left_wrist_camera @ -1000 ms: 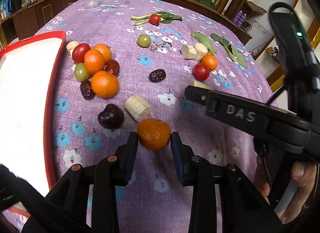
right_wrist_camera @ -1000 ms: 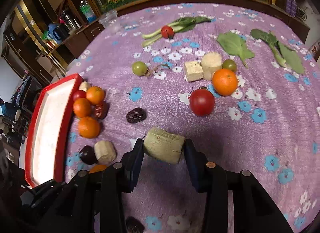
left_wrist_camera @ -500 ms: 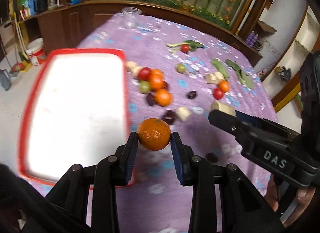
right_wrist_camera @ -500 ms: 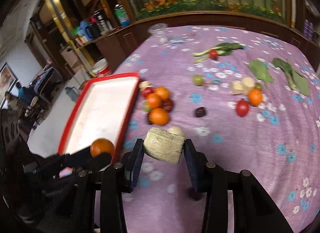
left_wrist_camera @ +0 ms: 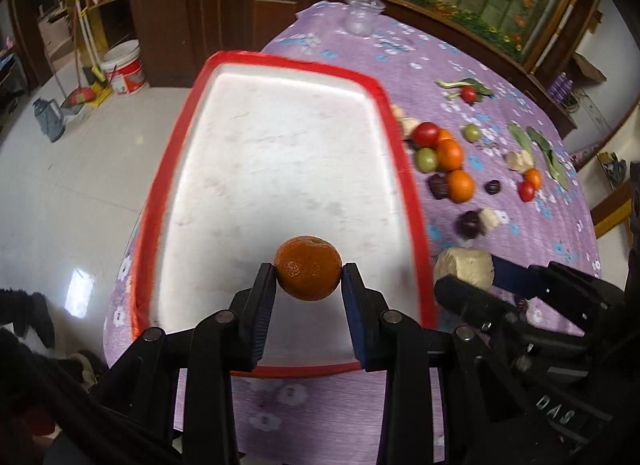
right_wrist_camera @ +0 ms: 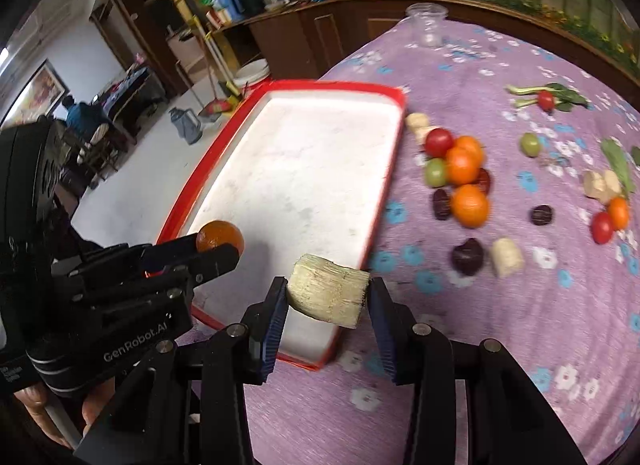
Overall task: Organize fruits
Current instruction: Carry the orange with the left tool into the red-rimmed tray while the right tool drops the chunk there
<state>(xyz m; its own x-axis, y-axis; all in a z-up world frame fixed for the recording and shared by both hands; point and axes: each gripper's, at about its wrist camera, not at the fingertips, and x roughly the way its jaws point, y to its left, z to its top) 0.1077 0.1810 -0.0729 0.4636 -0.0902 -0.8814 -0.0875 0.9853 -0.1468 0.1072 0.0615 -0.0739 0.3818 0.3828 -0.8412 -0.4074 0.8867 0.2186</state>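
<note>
Left wrist view: an orange (left_wrist_camera: 308,268) is clamped between the narrowed jaws of the left gripper (left_wrist_camera: 309,285), over the white tray (left_wrist_camera: 280,65) at frame centre. Loose fruit (left_wrist_camera: 450,155) is scattered on the purple cloth (left_wrist_camera: 420,61) at right.

Right wrist view: a pale stalk chunk (right_wrist_camera: 328,292) is gripped by the right gripper (right_wrist_camera: 326,305) above the tray's lower right corner; the left gripper is seen at lower left.

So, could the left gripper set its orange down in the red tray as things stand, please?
Probably yes: the left gripper holds the orange over the red tray, whose white floor looks bare beneath it.
</note>
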